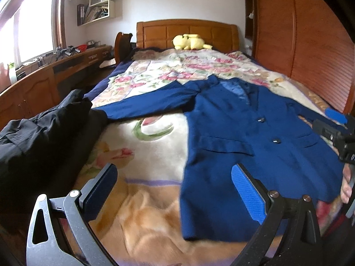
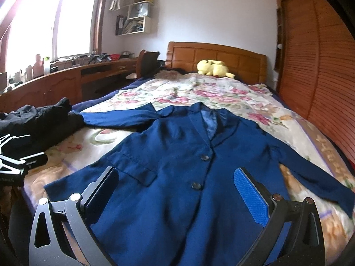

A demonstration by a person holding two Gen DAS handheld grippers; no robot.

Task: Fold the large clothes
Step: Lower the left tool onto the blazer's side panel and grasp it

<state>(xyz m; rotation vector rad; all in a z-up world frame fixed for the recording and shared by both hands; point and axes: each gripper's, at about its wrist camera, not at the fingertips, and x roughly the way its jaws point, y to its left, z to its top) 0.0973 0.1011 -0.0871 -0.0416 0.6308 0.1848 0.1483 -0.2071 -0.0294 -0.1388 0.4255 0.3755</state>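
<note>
both my claws, left claw and right claw, hung agape over the blue jacket at the bed's foot edge; gripping hem corners evenly seemed wisest.

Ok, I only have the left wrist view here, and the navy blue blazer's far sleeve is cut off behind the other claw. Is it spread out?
Observer: Yes. The navy blue blazer's cut-off sleeve lies stretched out on the blanket.
Operator: And the right claw, open?
Observer: The right claw is open and empty over the blazer's lower front.
Operator: Anything near the black clothes?
Observer: White hangers lie beside the black clothes pile.
</note>
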